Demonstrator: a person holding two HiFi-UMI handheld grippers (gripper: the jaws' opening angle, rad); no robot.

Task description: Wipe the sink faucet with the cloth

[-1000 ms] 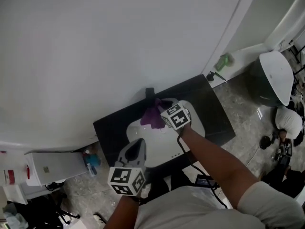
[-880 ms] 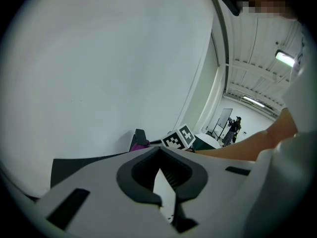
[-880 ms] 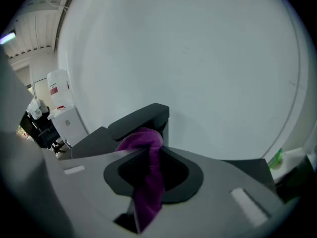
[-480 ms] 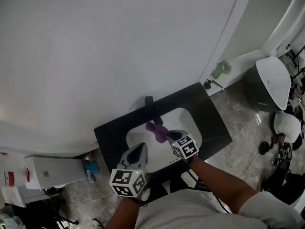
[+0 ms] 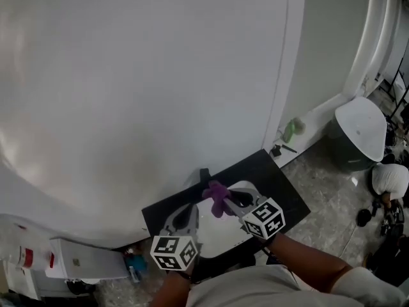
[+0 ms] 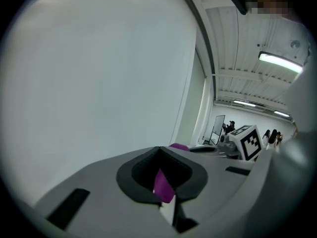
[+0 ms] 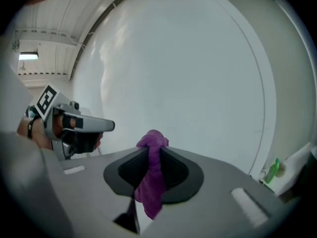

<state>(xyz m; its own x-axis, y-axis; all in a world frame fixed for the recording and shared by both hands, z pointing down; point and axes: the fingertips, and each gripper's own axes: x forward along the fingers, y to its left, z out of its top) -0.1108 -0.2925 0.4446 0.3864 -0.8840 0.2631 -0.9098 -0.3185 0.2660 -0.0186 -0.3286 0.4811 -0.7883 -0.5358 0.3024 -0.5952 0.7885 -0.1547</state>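
Observation:
The black faucet (image 5: 204, 174) stands at the back of a white sink (image 5: 214, 230) set in a black counter (image 5: 282, 179). A purple cloth (image 5: 217, 198) (image 7: 148, 192) is pinched in my right gripper (image 5: 230, 201) (image 7: 152, 146), which is shut on it and held above the basin, just in front of the faucet. The cloth bunches above the jaws and hangs down between them. My left gripper (image 5: 189, 210) (image 6: 159, 149) hovers to the left over the basin's edge, jaws together, and points at the wall. A purple sliver shows in its gap.
A plain white wall (image 5: 147, 75) rises right behind the counter. A green bottle (image 5: 292, 130) and a white-lidded bin (image 5: 359, 132) sit on the floor at the right. A white cabinet (image 5: 86, 267) and a blue bottle (image 5: 133, 265) are at the left.
My right gripper has pulled the cloth off the faucet and back over the basin, toward me. The head view has tilted up, so the sink sits lower in it. The left gripper stays shut.

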